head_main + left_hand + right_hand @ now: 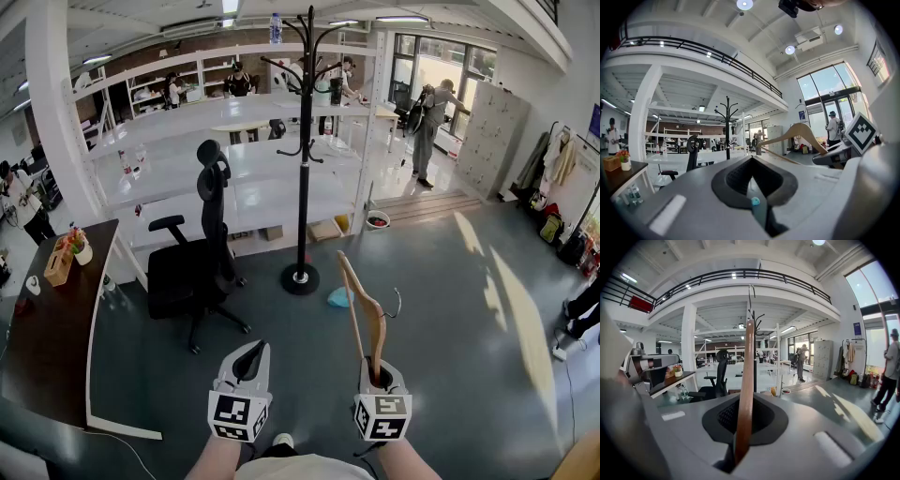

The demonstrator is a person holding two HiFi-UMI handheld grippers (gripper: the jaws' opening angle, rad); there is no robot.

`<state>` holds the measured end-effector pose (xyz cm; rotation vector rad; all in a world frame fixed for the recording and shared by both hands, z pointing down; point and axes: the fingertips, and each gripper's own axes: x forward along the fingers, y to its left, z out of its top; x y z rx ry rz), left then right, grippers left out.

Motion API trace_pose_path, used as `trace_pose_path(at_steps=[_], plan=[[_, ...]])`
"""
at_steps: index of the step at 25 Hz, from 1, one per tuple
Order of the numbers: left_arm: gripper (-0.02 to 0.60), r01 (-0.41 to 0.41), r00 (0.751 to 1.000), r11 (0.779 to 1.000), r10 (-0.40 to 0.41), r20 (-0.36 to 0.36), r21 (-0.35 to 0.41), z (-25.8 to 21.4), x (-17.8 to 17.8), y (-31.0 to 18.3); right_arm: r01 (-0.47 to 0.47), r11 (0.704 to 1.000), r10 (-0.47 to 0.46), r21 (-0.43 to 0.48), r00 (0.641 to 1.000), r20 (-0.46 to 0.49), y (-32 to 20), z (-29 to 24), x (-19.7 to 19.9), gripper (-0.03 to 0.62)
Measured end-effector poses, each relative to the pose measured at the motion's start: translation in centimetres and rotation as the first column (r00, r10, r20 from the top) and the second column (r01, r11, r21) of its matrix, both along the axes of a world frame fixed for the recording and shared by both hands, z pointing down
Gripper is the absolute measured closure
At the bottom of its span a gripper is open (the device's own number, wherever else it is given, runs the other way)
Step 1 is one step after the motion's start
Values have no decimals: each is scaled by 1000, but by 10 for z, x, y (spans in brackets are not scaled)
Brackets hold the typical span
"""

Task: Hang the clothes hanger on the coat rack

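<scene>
A wooden clothes hanger (364, 309) with a metal hook (396, 304) stands up out of my right gripper (380, 375), which is shut on its lower end. In the right gripper view the hanger (746, 380) rises straight up between the jaws. The black coat rack (305, 141) stands on a round base (300, 278) ahead on the floor, well beyond both grippers, and shows in the left gripper view (727, 126) too. My left gripper (247, 364) is shut with nothing in it, level with the right one. The hanger (799, 133) shows to its right.
A black office chair (199, 258) stands left of the rack. A dark desk (47, 328) with a small plant runs along the left. White shelving (225, 141) stands behind the rack. A blue cloth (337, 297) lies by the rack's base. People stand in the background.
</scene>
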<state>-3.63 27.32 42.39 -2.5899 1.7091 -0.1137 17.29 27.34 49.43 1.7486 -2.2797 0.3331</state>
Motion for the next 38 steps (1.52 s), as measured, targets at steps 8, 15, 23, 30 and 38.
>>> trace_pose_path(at_steps=[8,15,23,30,38], plan=[[580,-6,1000,1000,6,1,-7,4,-4,-6,-7,1000,7,-7,1000,2,-5,2,-4,568],[580,-8,1000,1000,8,-12,-9,5,-11,-14,-17,1000,17,-15,1000,-3,-12,3,-7,566],[580,-15,999,1000,15,-31,-13,9,-39,-45,-52,998,52,-22,999,8,-40,8,-21,566],[580,-8,999,999,6,-40,-32,20,-78,-75,-80,996,81,-39,996,26,-73,13,-42,566],[580,16,998,998,-20,-62,-68,36,-113,-103,-96,994,99,-61,994,52,-108,18,-65,566]])
